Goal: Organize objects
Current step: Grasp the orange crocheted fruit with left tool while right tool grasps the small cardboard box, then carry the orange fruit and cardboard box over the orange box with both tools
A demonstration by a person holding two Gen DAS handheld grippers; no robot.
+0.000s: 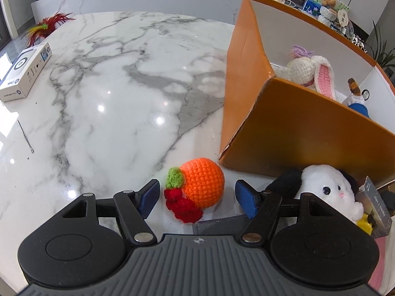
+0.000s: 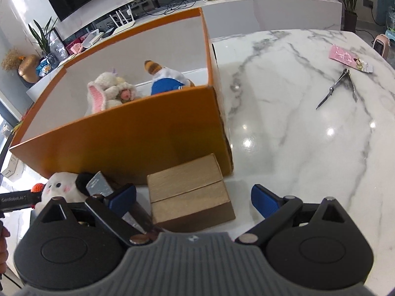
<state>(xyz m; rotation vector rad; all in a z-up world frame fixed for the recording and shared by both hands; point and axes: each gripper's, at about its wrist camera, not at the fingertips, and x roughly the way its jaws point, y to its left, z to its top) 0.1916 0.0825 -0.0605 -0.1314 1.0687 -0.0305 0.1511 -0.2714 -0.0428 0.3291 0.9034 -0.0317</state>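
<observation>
A crocheted orange fruit with green leaf and red berries [image 1: 197, 190] lies on the marble table between the open fingers of my left gripper [image 1: 197, 198], not gripped. The orange box [image 1: 296, 133] stands just behind it, holding a white crochet bunny [image 1: 311, 71] and a blue-clothed doll [image 1: 358, 101]. A black-and-white plush [image 1: 325, 192] lies at the box's front. My right gripper [image 2: 193, 201] is open around a gold cardboard box [image 2: 190, 192] in front of the orange box [image 2: 138, 128]. The plush [image 2: 61, 187] and a grey packet [image 2: 98, 185] lie to its left.
A white product box [image 1: 24, 74] and a feather toy [image 1: 47, 26] sit at the table's far left; a thin metal pick [image 1: 24, 135] lies near the edge. Scissors [image 2: 335, 88] and a pink packet [image 2: 348, 58] lie on the right side of the table.
</observation>
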